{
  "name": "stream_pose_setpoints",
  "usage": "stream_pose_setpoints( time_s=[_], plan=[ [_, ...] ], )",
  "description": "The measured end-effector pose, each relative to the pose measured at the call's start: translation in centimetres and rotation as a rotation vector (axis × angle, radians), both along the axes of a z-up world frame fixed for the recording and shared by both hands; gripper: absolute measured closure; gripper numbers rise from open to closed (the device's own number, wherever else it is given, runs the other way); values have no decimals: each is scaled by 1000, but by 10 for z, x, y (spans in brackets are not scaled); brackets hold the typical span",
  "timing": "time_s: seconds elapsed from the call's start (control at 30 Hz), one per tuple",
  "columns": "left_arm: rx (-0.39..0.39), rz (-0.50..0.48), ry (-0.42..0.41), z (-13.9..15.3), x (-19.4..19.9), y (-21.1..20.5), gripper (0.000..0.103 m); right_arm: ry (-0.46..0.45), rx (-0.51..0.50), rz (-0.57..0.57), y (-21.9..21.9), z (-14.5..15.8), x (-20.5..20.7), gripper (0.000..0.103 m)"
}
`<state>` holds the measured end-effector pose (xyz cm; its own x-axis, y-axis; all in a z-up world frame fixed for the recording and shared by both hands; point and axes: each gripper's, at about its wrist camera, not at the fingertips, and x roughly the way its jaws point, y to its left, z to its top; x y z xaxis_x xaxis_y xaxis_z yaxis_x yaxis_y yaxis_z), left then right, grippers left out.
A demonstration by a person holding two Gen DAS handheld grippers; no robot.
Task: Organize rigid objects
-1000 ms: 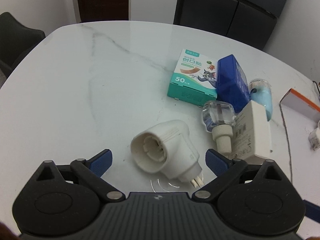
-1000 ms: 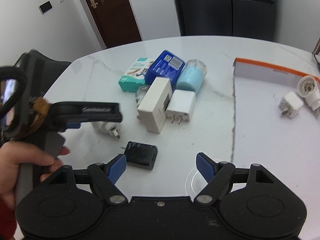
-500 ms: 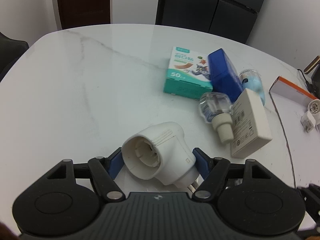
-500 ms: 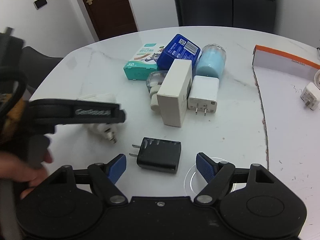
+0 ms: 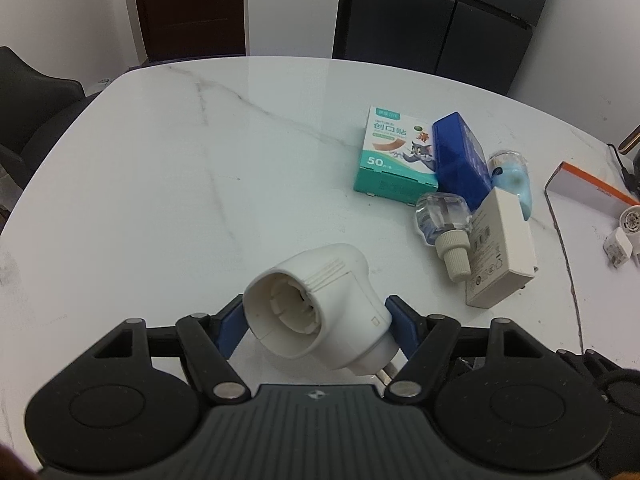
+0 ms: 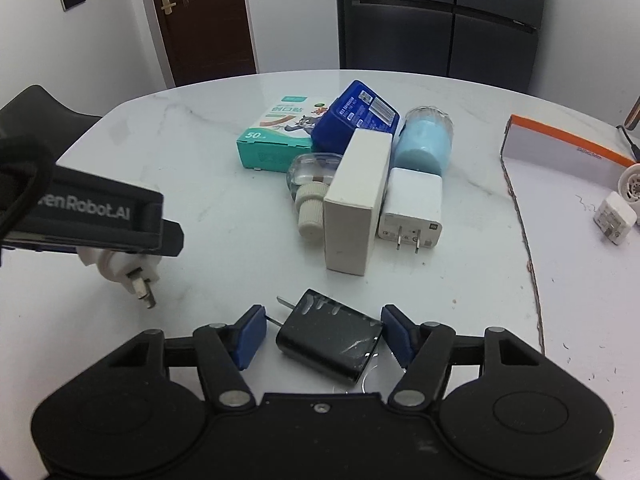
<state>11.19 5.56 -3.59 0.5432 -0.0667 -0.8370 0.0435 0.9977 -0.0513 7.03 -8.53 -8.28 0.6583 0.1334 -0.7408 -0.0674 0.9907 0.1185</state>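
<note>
On the near surface (image 5: 160, 168), left tongs (image 5: 316, 322), gaping a second earlier, clenched the white plug-in heater (image 5: 320, 308) and had lifted it clear; right tongs (image 6: 322, 332) were closing around the black charger (image 6: 330, 334), right pad touching, left pad apart; both pieces looked ready for sorting, the far clutter unsorted.

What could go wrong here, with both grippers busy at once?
The white plug-in device is round and held between the left gripper pads with its prongs hanging down, so it might twist or slip. The right gripper is closing on the black charger, which sits skewed; the jaws might pinch a corner and flick it away.
</note>
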Motion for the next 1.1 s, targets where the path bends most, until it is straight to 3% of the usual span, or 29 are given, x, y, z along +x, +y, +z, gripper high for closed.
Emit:
stream_pose_setpoints(
  time_s=[0.43, 1.1],
  plan=[
    [-9, -15, -35, 22, -19, -22, 29, -79, 20, -38, -31, 43, -15, 26],
    [-12, -89, -134, 70, -52, -102, 29, -184, 58, -121, -119, 99, -64, 26]
  ],
)
